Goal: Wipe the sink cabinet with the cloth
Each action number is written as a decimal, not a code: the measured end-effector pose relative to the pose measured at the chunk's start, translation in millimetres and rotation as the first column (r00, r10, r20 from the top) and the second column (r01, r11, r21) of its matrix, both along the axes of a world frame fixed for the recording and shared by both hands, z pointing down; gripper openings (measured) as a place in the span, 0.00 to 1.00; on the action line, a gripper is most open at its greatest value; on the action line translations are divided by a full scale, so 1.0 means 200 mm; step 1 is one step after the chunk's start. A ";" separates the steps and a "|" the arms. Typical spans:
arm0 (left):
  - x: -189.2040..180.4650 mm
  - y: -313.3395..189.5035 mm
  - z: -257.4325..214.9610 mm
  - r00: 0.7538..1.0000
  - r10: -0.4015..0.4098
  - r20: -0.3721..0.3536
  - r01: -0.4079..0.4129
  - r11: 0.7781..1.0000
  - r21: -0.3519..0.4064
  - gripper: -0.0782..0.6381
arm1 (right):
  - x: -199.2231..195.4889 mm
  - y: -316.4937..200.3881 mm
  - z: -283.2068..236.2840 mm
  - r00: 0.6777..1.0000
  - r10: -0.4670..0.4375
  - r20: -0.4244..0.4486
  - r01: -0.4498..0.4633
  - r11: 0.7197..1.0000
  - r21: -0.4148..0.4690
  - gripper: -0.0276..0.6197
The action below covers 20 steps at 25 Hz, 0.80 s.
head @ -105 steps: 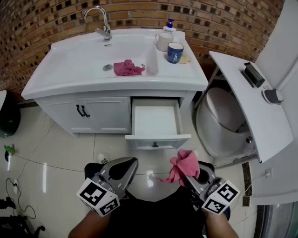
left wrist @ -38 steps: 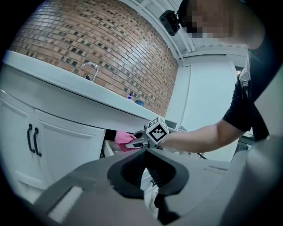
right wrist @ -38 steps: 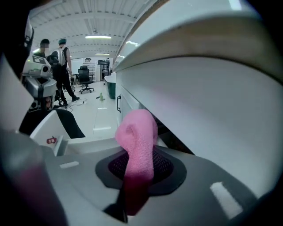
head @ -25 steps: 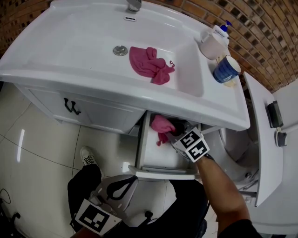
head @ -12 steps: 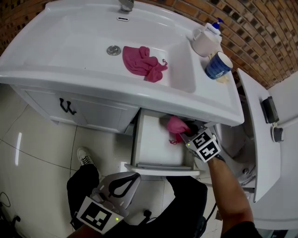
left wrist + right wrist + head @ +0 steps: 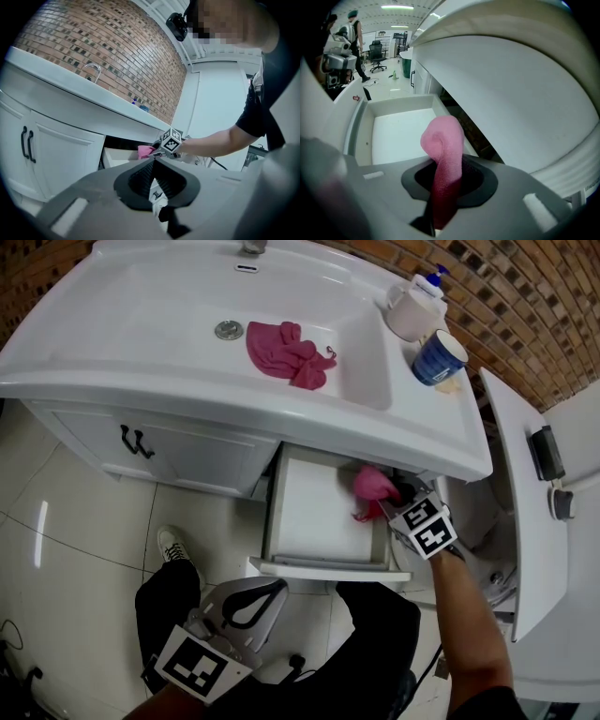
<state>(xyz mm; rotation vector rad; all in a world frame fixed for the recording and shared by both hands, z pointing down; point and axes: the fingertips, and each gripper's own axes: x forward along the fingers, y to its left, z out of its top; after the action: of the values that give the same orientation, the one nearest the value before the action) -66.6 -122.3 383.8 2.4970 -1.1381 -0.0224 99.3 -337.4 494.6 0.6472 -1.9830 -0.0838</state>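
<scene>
**Position of the pink cloth [image 6: 373,486] at the sink cabinet [image 6: 234,395]**

Seen from above, the white sink cabinet stands against a brick wall [image 6: 534,296]. Its drawer [image 6: 314,507] is pulled out below the countertop, to the right of two closed doors [image 6: 178,454].

The right gripper [image 6: 394,498] reaches into the drawer's rear right corner, its jaws clamped on the pink cloth. The right gripper view shows the cloth rising as a rolled bundle from between the jaws, above the bare white drawer floor. Whether the cloth touches the drawer's wall cannot be told.

The left gripper [image 6: 274,587] hangs low in front of the cabinet over the tiled floor [image 6: 84,540], well apart from the drawer. Its own view shows the jaws pressed together with nothing between them.

A second pink cloth [image 6: 286,351] lies crumpled in the basin [image 6: 150,320], just right of the drain [image 6: 228,330]. On the countertop's right end stand a white soap dispenser [image 6: 412,306] and a blue cup [image 6: 438,357], near each other.

Right of the cabinet is a white panel [image 6: 511,493] with a small black device [image 6: 547,454] lying on it. One shoe [image 6: 173,549] of the person shows on the floor below the doors.
</scene>
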 end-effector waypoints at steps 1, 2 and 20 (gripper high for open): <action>0.00 0.00 0.00 1.000 0.000 0.000 0.000 1.000 0.001 0.12 | -0.01 0.01 -0.01 1.000 0.000 0.012 0.000 1.000 -0.001 0.17; 0.01 0.01 0.00 1.000 0.001 0.001 -0.001 1.000 0.000 0.12 | -0.05 0.03 -0.03 0.999 -0.007 0.031 0.007 1.000 -0.005 0.17; 0.16 0.11 -0.01 0.998 0.066 0.009 -0.066 0.997 0.027 0.12 | -0.42 0.35 0.02 0.971 -0.213 0.113 0.225 0.969 -0.104 0.17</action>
<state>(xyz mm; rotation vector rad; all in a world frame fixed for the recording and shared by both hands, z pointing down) -33.8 -100.9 381.7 2.5592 -1.0652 -0.0089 14.5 -267.9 498.7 0.3613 -2.1348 -0.0700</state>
